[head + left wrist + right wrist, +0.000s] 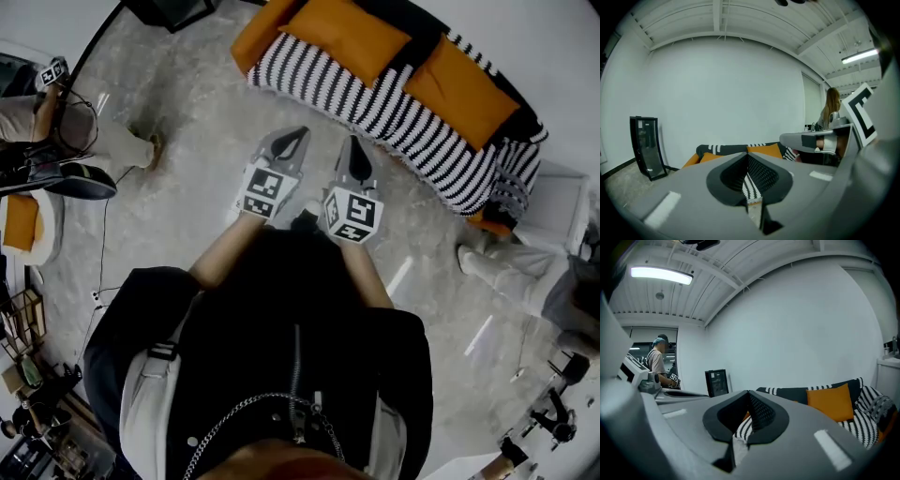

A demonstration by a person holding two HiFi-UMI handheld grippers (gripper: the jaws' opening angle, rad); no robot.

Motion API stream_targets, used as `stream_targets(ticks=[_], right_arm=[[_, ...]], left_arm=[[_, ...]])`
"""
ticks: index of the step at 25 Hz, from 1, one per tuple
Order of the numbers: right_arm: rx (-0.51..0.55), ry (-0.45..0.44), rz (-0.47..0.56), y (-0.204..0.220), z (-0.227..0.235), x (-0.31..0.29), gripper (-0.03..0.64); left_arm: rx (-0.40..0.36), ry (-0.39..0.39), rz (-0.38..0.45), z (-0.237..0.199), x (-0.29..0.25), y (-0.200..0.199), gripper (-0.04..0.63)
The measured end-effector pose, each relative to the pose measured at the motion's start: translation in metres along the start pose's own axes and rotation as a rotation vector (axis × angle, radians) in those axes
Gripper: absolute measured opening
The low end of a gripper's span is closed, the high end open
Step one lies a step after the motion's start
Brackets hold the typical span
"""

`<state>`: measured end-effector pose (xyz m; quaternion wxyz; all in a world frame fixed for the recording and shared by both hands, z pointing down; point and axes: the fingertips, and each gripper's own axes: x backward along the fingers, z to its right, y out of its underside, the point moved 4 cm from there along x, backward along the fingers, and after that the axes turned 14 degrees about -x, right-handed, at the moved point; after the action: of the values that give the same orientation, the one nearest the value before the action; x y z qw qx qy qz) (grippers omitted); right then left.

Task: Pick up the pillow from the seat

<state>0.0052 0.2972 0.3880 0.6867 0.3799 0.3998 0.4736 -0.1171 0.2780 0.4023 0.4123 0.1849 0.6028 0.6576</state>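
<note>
Out in front of us, over the grey speckled floor (187,216), we've got both tongs held side by side and aimed at the striped sofa (375,103). Quick status: the left tongs (289,142) are pinched fully together with nothing between them. The right tongs (356,155) are the same deal, jaws flat against each other and empty.

The sofa sits at the far right of the room, with black-and-white stripes on the seat and a dark backrest (424,45). Two orange pillows are on that seat, propped against the backrest. We'll call them the left pillow (352,37) and the right pillow (461,89), and a strip of backrest shows between them. Nothing is touching either pillow. Both tongs hang short of the sofa, over bare floor.

From the right gripper view we see one orange pillow standing upright to the right of the closed jaws, and sofa stripes peek through the dark cut-out in the jaws. From the left gripper view the sofa shows just above the jaws, with a black panel (647,145) leaning on the white wall (731,93) to its left.

Other stuff around: the person on the left (103,141) shows mostly as legs. The person on the right (511,272) is close to a white cabinet (562,202) at the sofa's right end.
</note>
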Motion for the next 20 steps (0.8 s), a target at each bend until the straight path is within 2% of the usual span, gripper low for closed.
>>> stream_targets(ticks=[11, 20], right_arm=[[-0.011, -0.039, -0.013, -0.015, 0.030, -0.017, 0.003], [-0.010, -0.026, -0.016, -0.021, 0.041, -0.034, 0.003]], left_arm=[[-0.007, -0.047, -0.025, 0.003, -0.022, -0.009, 0.011], [0.001, -0.027, -0.034, -0.001, -0.043, -0.006, 0.011]])
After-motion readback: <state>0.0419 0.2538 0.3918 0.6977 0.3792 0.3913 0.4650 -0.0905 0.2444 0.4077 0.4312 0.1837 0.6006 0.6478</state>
